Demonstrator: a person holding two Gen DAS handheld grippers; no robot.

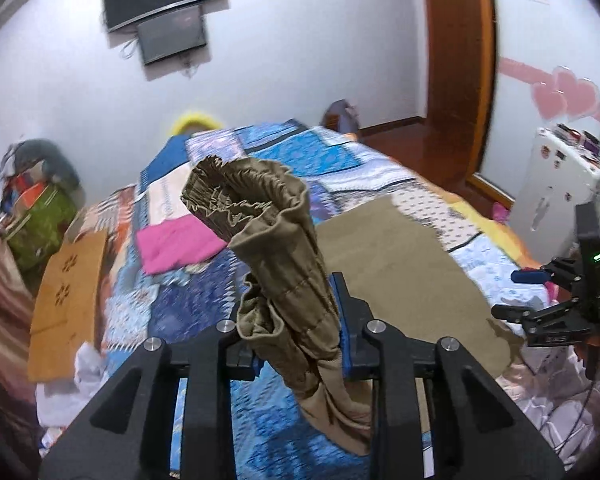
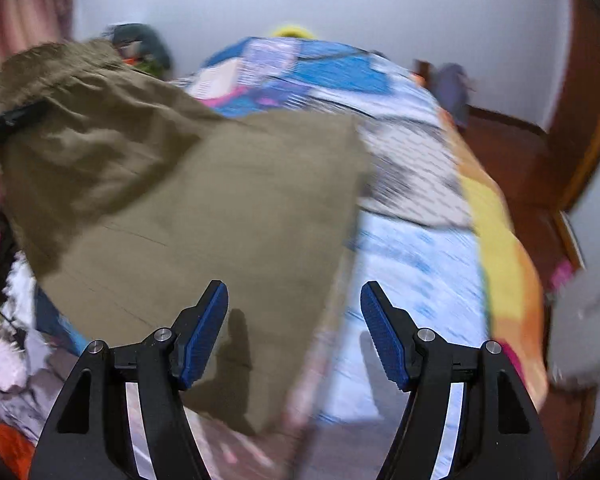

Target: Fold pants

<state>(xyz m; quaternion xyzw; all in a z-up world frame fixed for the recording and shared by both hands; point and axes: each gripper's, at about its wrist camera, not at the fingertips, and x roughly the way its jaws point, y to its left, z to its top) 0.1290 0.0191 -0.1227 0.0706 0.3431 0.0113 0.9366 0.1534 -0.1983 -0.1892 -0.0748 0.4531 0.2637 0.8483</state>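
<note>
Olive-brown pants [image 1: 392, 256] lie partly flat on a patchwork quilt [image 1: 380, 152]. Their gathered elastic waistband [image 1: 252, 196] is lifted off the bed and stands up in a bunch. My left gripper [image 1: 292, 300] is shut on that bunch, and the fabric hides most of its blue pads. In the right wrist view the pants [image 2: 220, 200] spread across the bed, raised at the upper left. My right gripper [image 2: 294, 292] hangs open over the pants' right edge with nothing between its pads. It also shows at the right of the left wrist view, right gripper [image 1: 516, 294].
A pink folded cloth [image 1: 176, 244] and a cardboard piece [image 1: 68, 280] lie on the bed's left side. A green bag [image 1: 40, 224] and clutter stand by the left wall. A white cabinet [image 1: 556, 184] stands to the right. Wooden floor [image 2: 512, 160] runs beyond the bed.
</note>
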